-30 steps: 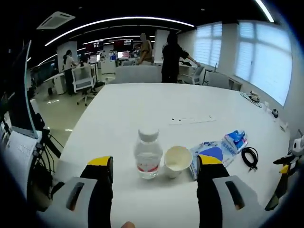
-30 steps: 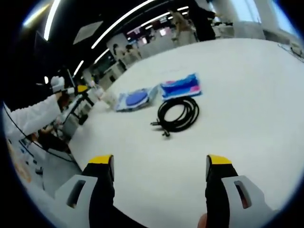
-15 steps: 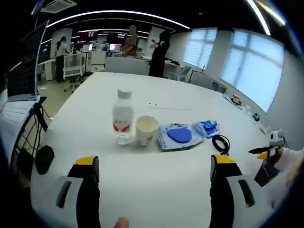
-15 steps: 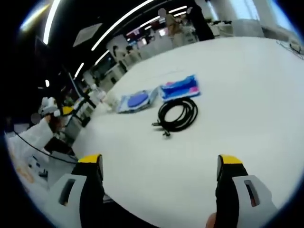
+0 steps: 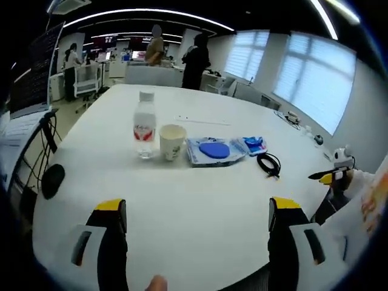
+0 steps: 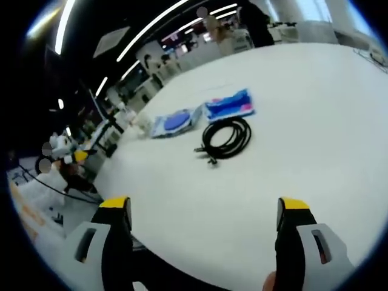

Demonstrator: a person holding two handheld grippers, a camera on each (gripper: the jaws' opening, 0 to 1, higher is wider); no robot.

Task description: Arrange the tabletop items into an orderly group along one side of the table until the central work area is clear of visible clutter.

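A row of items sits on a white worktop [image 5: 182, 200]. In the left gripper view, from left to right: a water bottle [image 5: 144, 126], a paper cup [image 5: 172, 141] just beside it, a blue-printed packet [image 5: 213, 151], a smaller blue packet [image 5: 254, 145], and a coiled black cable [image 5: 268, 163]. Taking the cable as landmark, the left gripper [image 5: 193, 212] hangs released, well short of the row. The right gripper [image 6: 203, 212], also released, looks the nearer one, with the cable [image 6: 225, 139] straight ahead.

White table [image 5: 182, 200]; black cable [image 6: 225, 138]; red-labelled bottle [image 5: 144, 125].
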